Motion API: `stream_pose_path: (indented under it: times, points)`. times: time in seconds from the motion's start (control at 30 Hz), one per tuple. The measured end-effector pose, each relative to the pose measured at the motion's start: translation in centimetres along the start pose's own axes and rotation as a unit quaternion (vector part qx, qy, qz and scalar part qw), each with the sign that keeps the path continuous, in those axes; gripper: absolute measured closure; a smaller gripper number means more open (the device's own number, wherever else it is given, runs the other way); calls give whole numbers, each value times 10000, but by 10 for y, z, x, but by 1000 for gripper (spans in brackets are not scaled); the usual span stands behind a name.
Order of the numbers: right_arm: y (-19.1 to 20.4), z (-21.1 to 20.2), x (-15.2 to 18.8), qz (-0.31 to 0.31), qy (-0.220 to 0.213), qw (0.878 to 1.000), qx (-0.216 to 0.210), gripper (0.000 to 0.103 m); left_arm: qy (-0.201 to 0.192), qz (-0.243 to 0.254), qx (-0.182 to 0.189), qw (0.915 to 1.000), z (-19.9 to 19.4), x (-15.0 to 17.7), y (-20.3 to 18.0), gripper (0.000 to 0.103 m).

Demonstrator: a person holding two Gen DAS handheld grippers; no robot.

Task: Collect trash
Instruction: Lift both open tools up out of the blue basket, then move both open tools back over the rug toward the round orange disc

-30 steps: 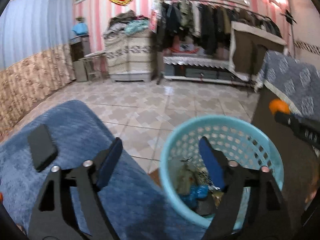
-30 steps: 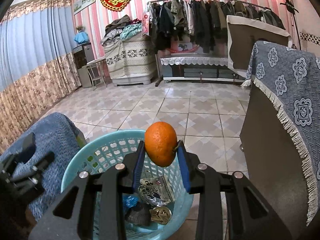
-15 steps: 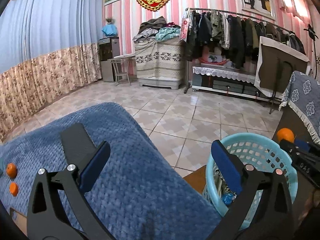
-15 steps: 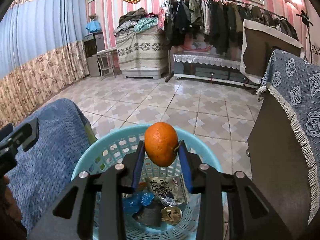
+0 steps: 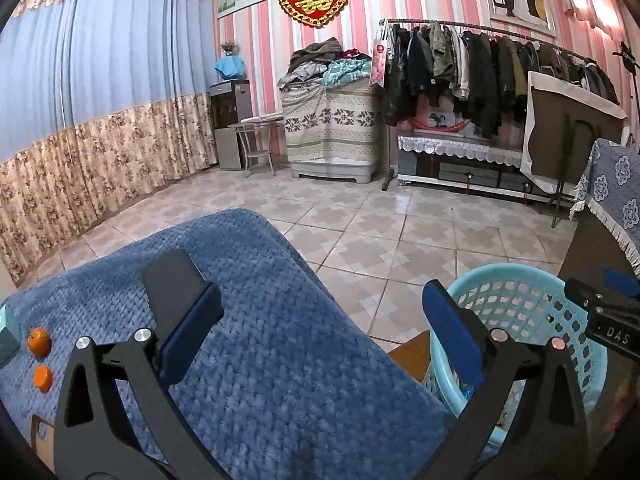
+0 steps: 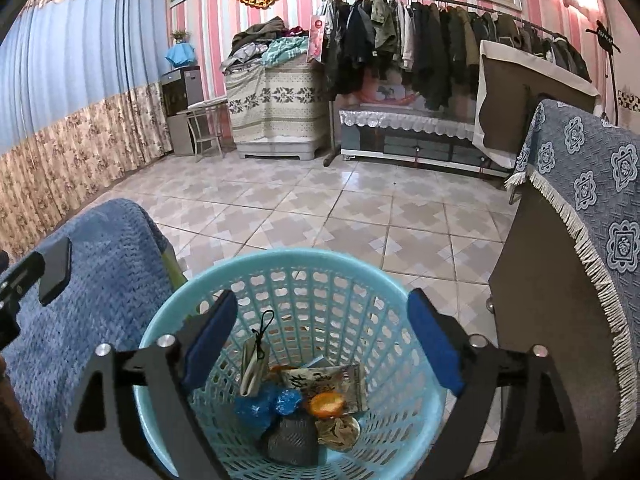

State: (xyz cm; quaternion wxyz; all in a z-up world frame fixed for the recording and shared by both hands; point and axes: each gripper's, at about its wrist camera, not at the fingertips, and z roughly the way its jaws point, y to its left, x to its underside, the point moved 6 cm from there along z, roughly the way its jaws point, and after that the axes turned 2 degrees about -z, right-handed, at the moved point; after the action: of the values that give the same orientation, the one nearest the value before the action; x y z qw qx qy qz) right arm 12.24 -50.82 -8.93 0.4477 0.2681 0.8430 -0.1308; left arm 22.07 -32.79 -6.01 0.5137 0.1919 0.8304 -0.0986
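Note:
A light blue plastic basket (image 6: 224, 312) stands on the floor beside the blue-blanketed surface (image 5: 272, 360); it also shows in the left wrist view (image 5: 520, 280). My right gripper (image 6: 322, 344) is open and empty over the basket. The orange (image 6: 327, 404) lies inside on wrappers, blue plastic and other trash. My left gripper (image 5: 320, 332) is open and empty above the blanket's right part. Two small orange fruits (image 5: 39, 340) lie on the blanket at the far left.
A cabinet draped with a patterned blue cloth (image 6: 592, 184) stands right of the basket. Tiled floor (image 6: 320, 208) stretches ahead to a clothes rack (image 6: 420, 48) and a covered pile (image 6: 272, 100). A dark flat object (image 5: 168, 280) lies on the blanket.
My right gripper opened and the orange dropped into the basket. My left gripper moved left and up, away from the basket and over the blanket.

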Motion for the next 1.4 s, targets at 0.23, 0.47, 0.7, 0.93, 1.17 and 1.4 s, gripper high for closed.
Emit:
stream_pose_path:
  times: [0.23, 0.47, 0.7, 0.93, 1.17, 1.4]
  points:
    - [-5, -3, -3, 15, -11, 10000, 64, 10, -10, -101, -93, 9999, -4, -1, 11, 5]
    - [-4, -5, -4, -5, -39, 10000, 67, 10, -31, -141, -175, 9997, -9, -1, 25, 5]
    - [-1, -8, -5, -34, -55, 10000, 75, 10, -45, -107, -340, 9994, -14, 3, 41, 5]
    - [2, -9, -7, -94, -34, 9999, 64, 10, -25, -186, -472, 9987, -21, 8, 60, 5]
    - [13, -13, -12, -214, -71, 9997, 49, 10, -13, -321, -652, 9974, -29, 10, 88, 5]
    - [25, -16, -14, -275, -109, 9996, -23, 10, -27, -451, -926, 9947, -45, 13, 125, 5]
